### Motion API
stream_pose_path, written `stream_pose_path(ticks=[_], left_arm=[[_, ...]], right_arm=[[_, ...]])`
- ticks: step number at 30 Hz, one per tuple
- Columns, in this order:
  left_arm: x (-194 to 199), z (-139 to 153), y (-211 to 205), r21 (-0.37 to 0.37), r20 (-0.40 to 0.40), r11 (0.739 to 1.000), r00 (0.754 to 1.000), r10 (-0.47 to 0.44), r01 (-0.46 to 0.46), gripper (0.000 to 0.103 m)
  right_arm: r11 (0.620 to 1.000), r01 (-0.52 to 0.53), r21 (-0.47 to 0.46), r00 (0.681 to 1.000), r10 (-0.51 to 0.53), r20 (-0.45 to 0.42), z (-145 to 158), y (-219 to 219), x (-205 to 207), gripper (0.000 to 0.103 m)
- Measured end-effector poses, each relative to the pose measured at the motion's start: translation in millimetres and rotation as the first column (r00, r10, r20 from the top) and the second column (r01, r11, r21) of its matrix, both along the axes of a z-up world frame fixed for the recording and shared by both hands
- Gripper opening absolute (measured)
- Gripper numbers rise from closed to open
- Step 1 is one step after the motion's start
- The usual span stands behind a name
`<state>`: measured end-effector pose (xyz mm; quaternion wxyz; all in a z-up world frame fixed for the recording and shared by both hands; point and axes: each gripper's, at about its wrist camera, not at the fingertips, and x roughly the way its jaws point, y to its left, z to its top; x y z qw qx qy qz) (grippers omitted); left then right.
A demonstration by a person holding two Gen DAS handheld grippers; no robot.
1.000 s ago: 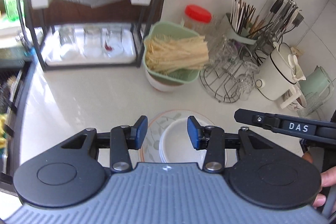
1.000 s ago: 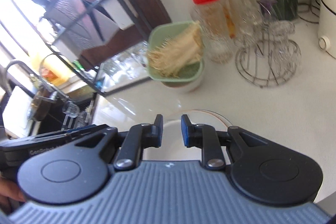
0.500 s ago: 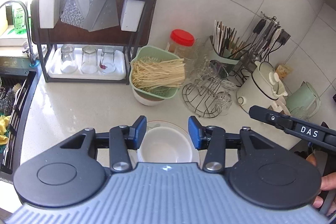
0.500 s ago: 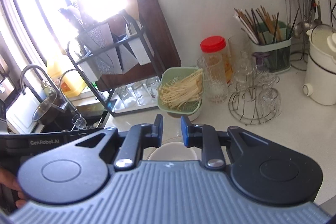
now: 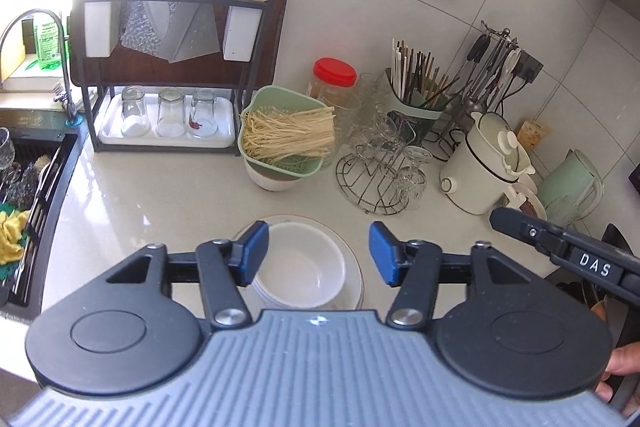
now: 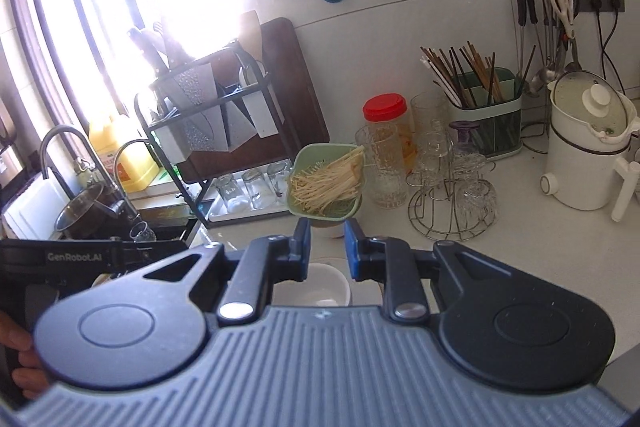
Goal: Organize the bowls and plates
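Your left gripper [image 5: 316, 254] hung with fingers spread over the white bowl [image 5: 301, 263] nested on plates [image 5: 352, 259] on the surface [image 5: 160, 203]; right gripper [image 6: 326, 245] fingers narrowly parted, empty, body hiding most of that bowl [image 6: 320, 285].

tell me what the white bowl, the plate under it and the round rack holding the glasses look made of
Bowl: glazed ceramic or possibly melamine; smooth white with soft highlights, stacked on similar ones.
Plate: probably glazed ceramic; glossy white with a thin brownish rim line.
Rack: bare metal wire, silvery and thin.
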<state>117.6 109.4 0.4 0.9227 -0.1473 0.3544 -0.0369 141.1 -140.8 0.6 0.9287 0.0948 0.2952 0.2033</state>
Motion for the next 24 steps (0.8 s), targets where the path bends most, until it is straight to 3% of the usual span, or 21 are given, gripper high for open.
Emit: stream_pose_path(ticks=[11,13,15,18,24], left_arm=[[-39,1,-11,0.017,-0.019,1.000,1.000,0.018,-0.018,0.070],[-43,0,-13,0.023,-0.021,1.000,1.000,0.021,-0.020,0.074],[-48,-1,-15,0.030,-0.022,0.999,1.000,0.022,-0.021,0.082],[-56,0,-20,0.054,-0.013,0.998,1.000,0.019,-0.018,0.094],[-62,-2,-24,0.062,-0.031,0.998,0.999,0.031,-0.029,0.098]], right_arm=[[1.000,0.000,-0.024,1.000,0.000,0.001,-9,-9,-37,0.023],[1.000,0.010,-0.029,1.000,-0.010,0.006,-9,-12,-43,0.030],[0.999,0.022,-0.032,1.000,-0.021,0.016,-10,-15,-48,0.048],[0.998,0.042,-0.042,0.999,-0.040,0.029,-12,-21,-54,0.061],[0.997,0.055,-0.054,0.998,-0.054,0.029,-15,-30,-64,0.062]])
